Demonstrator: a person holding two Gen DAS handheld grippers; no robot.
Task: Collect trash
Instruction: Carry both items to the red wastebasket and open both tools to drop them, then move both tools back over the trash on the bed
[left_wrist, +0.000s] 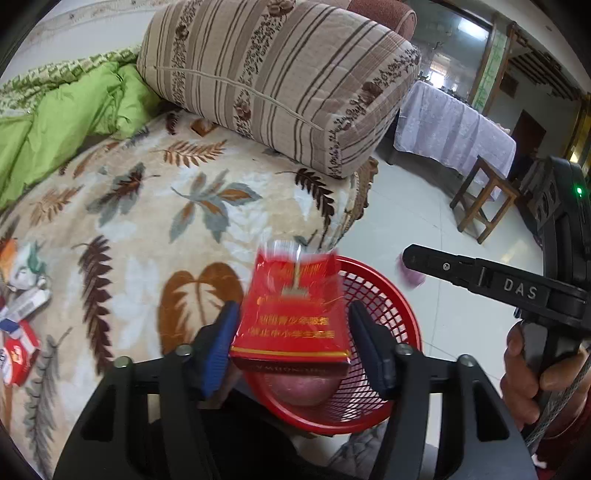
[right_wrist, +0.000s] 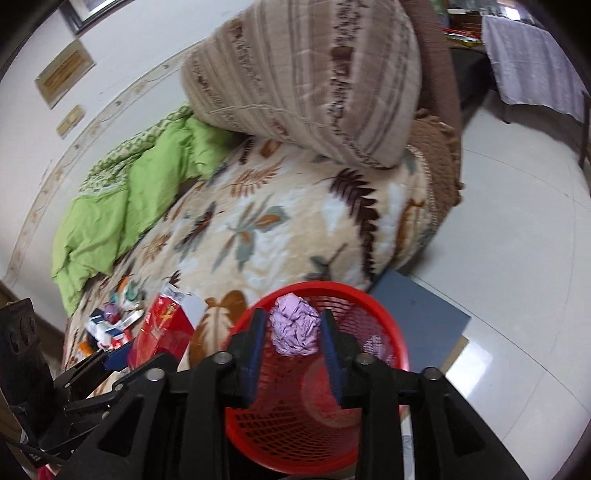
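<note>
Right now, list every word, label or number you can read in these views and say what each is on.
"DAS": raised letters on the right gripper, on its black finger.
Gold Chinese characters on the red cigarette pack: too blurred to read.
Inverted lettering on that pack's lower edge: unreadable.
Print on the small packs lying on the blanket: too small to read.

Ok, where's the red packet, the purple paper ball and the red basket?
Red cardboard cigarette packet (left_wrist: 291, 314): left wrist view, middle of its printed front.
Crumpled purple paper ball (right_wrist: 294, 329): right wrist view, centre of the wad.
Red plastic mesh basket (right_wrist: 388, 310): right wrist view, far right part of its rim.
</note>
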